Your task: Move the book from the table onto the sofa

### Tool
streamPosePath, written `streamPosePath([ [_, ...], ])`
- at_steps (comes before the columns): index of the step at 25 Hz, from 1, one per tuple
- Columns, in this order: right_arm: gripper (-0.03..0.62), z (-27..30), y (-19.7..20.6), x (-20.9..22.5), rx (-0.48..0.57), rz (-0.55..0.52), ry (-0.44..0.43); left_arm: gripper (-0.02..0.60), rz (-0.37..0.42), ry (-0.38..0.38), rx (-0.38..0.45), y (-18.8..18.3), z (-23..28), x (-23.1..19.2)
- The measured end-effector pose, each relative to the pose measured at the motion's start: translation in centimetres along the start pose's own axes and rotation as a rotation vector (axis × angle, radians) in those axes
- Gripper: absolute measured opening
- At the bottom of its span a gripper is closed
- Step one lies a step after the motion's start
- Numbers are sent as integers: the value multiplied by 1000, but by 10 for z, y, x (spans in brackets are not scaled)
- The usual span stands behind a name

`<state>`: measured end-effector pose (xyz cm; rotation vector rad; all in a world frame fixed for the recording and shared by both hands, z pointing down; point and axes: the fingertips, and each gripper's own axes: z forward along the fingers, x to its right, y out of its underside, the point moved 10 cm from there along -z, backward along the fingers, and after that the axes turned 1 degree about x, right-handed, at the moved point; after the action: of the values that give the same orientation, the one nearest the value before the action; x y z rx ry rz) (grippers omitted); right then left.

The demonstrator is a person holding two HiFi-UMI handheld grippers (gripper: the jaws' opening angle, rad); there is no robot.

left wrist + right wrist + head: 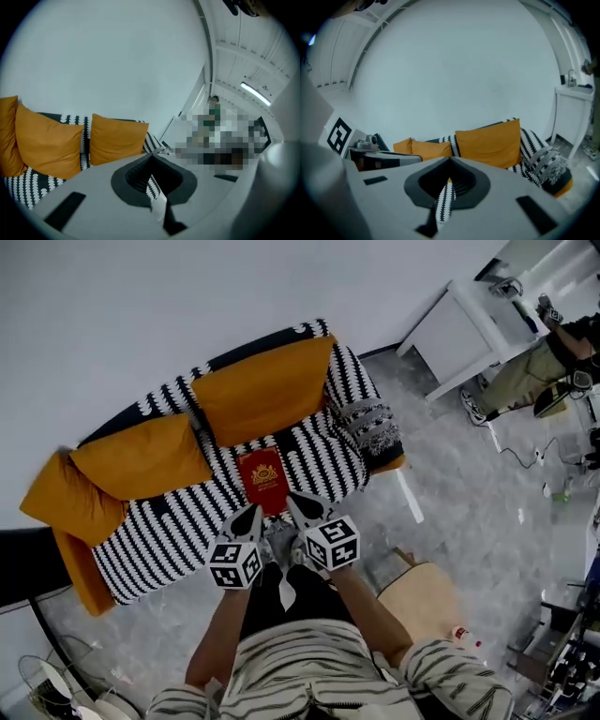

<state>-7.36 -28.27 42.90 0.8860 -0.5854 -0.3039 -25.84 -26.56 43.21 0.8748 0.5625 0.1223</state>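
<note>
A red book (262, 479) with a gold emblem lies flat on the seat of the black-and-white patterned sofa (178, 526), in front of the orange back cushions. My left gripper (250, 514) and right gripper (300, 502) hover side by side above the sofa's front edge, just on the near side of the book and clear of it. Both are shut with nothing between the jaws. In the left gripper view the left gripper (151, 157) has its jaws together against the sofa behind; the right gripper (450, 162) looks the same in its own view. Neither gripper view shows the book.
Two orange cushions (267, 390) (141, 457) lean on the sofa back, a third (66, 498) at its left end. A beige stool (422, 598) stands to my right. A white table (469, 329) and a person's legs (534, 367) are at the far right.
</note>
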Motion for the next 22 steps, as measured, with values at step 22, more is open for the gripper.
streamPosePath([
  [22,14,-103,-135,-82,364,-166,-22,6,166,62,358,-118,-97,95],
])
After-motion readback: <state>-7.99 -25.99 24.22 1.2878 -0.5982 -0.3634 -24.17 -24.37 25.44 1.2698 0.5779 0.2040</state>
